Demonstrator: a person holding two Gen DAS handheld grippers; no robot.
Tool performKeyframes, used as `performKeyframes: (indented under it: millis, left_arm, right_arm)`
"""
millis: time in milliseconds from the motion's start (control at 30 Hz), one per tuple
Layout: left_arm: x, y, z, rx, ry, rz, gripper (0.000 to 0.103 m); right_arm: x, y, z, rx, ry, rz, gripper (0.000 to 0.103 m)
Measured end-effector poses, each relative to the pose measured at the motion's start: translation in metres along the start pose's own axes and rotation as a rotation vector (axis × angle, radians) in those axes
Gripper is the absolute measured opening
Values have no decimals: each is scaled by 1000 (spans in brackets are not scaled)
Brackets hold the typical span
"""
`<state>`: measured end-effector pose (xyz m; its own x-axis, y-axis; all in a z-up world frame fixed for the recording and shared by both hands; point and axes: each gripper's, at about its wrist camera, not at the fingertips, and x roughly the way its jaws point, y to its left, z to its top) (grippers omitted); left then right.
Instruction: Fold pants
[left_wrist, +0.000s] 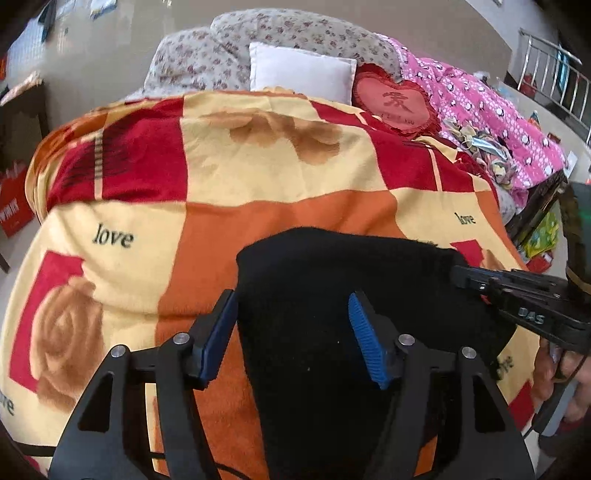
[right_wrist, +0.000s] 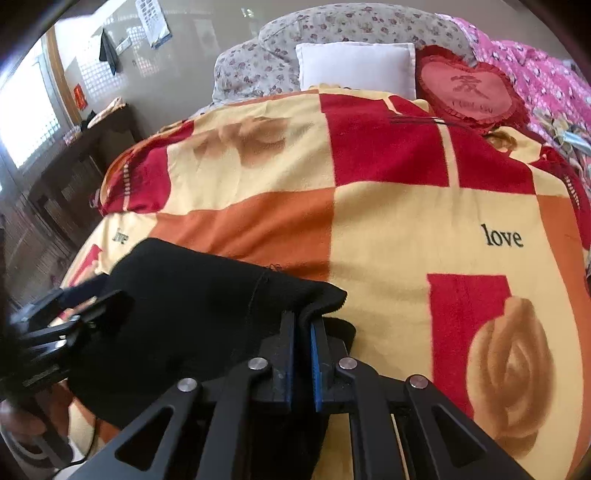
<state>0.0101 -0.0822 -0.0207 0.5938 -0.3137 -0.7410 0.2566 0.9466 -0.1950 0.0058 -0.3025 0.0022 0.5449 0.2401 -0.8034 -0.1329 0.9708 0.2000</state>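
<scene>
The black pants lie in a folded heap on the patterned blanket at the near end of the bed. My left gripper is open above the pants' left part, with the left edge of the cloth between its blue pads. My right gripper is shut on the right corner of the pants, which is lifted slightly off the blanket. In the left wrist view the right gripper enters from the right at the pants' right edge. In the right wrist view the left gripper sits at the far left, blurred.
A white pillow, a red heart cushion and a floral quilt lie at the head of the bed. A pink quilt lies along the right side. A dark wooden table stands left of the bed.
</scene>
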Motion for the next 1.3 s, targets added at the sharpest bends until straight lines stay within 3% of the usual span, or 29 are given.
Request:
performKeyframes:
  millis: [33,100,133,167,267,367,433,533,633,867,967,1033,1100,1200,1300]
  left_arm:
    - [-3,3,0,-19,13,-24,62]
    - [-12,12,-2,-71,29,-89,62]
    - [-15,17,-3,-101,33,-121,62]
    - [-18,22,-5,-130,40,-150,66]
    - [-19,30,-12,-186,70,-216,77]
    - [-6,20,-19,-165,113,-226,77]
    - [1,11,-22,-138,116,-234,77]
    - [4,4,-23,-96,94,-217,77]
    - [-3,1,-14,-74,68,-235,66]
    - [3,10,22,-62,-16,-183,66]
    - [35,22,24,-100,63,-143,66]
    - [42,25,21,-99,75,-137,68]
    - [33,21,19,-69,58,-101,68]
    - [20,15,20,-20,22,-30,68]
    - [20,14,19,-9,19,-8,68]
  right_arm:
    - [-8,-3,-2,17,-9,21,12]
    - [-22,-11,-9,64,-13,63,36]
    - [-28,-17,-15,100,-8,109,56]
    - [-30,-20,-20,133,-1,149,61]
    - [-24,-26,-35,199,52,220,61]
    - [-5,-26,-44,243,88,265,61]
    - [3,-27,-44,285,61,298,60]
    - [1,-19,-41,246,26,283,42]
    - [-10,-4,-31,156,-16,252,37]
    - [-10,12,15,84,-128,230,36]
    - [20,6,27,92,-84,191,41]
    - [40,3,28,75,-17,112,49]
    - [30,3,27,57,-28,92,50]
    - [3,16,29,-17,-75,-12,50]
    - [-16,36,33,-70,-105,28,49]
